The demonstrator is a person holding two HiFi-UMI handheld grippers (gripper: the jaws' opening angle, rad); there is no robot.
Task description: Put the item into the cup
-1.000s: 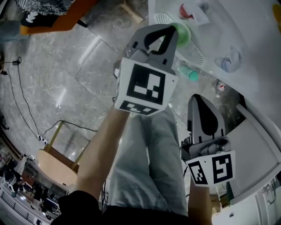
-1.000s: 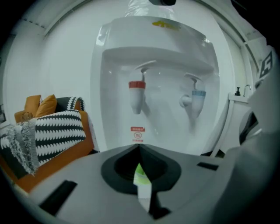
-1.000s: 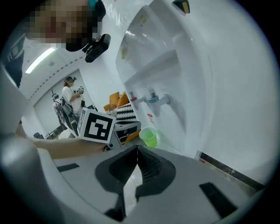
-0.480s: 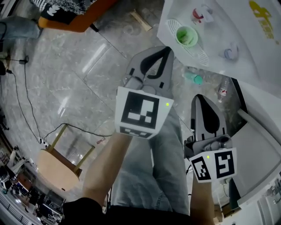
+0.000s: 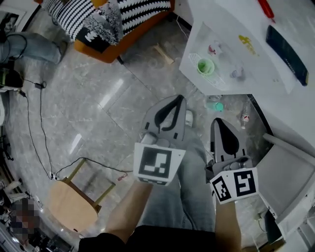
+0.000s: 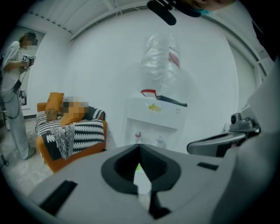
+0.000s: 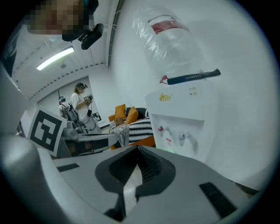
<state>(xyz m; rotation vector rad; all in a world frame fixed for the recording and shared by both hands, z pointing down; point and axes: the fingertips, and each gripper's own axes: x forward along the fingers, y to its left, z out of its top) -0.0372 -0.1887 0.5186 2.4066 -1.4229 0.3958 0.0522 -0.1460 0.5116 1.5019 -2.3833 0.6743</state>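
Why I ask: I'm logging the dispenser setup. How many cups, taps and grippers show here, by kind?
Green cup: 1
Taps: 2 (red tap, pale tap)
Grippers: 2 (left gripper, right gripper), both shut, nothing held
Total: 5

A white plastic water dispenser (image 6: 153,114) stands against a white wall, an upturned clear plastic water jug (image 6: 162,57) on top; a dark blue flat slab (image 5: 287,47) and a small red piece (image 5: 266,7) lie on its top; left of it sits an orange sofa (image 5: 106,53) under a black-and-white striped throw (image 5: 138,12); the grey marbled floor (image 5: 98,93) bears a round wooden stool (image 5: 69,206) and thin black cables (image 5: 29,133); a person in pale clothes (image 6: 13,100) stands beyond the sofa.
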